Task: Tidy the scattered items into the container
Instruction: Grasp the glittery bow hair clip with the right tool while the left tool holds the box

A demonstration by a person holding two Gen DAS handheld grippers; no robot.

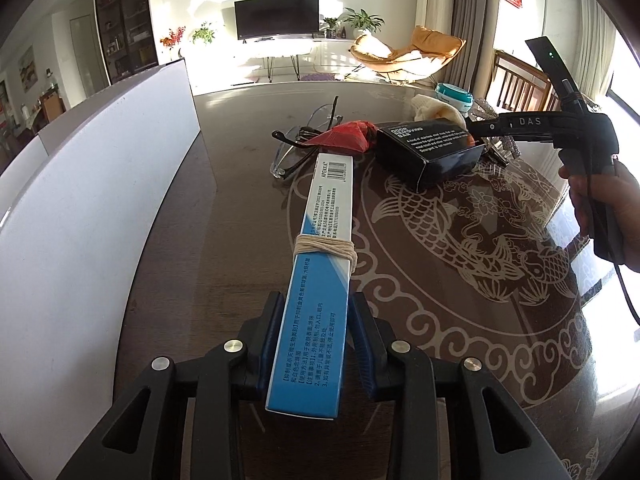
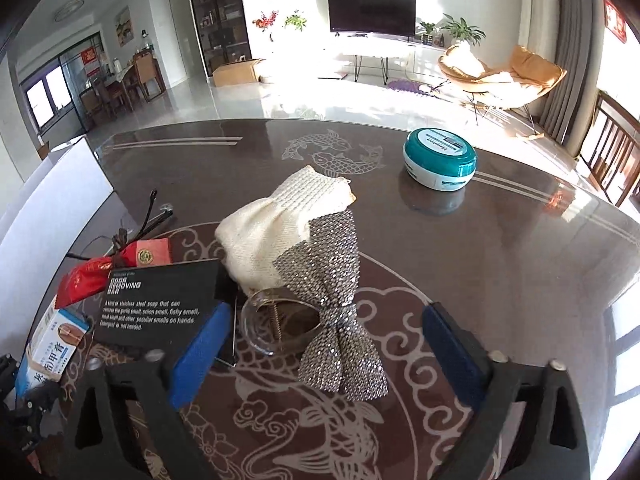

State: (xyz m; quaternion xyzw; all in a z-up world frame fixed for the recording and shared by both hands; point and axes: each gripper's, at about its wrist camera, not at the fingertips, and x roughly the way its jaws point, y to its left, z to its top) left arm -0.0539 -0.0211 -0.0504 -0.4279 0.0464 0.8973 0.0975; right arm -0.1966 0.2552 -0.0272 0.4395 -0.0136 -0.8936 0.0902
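Note:
My left gripper (image 1: pixel 316 304) is shut on the near end of a long blue and white box (image 1: pixel 324 216) with string wound round its middle. The box points away from me toward a pair of glasses (image 1: pixel 296 148). The white container (image 1: pixel 100 200) stands just left of it. My right gripper (image 2: pixel 326 320) is open, and its blue pads (image 2: pixel 200 352) stand apart on either side of a sparkly silver bow hair clip (image 2: pixel 332 264) on the table without touching it. A black "odor removing bar" box (image 2: pixel 160 304) lies by the left pad.
A red packet (image 1: pixel 348 136) lies between the glasses and the black box. A cream knitted cloth (image 2: pixel 280 232) sits behind the bow, and a teal round tin (image 2: pixel 440 160) stands farther back right. The dark glass table (image 2: pixel 520 260) has a fish pattern. A hand (image 1: pixel 600 200) holds the right gripper.

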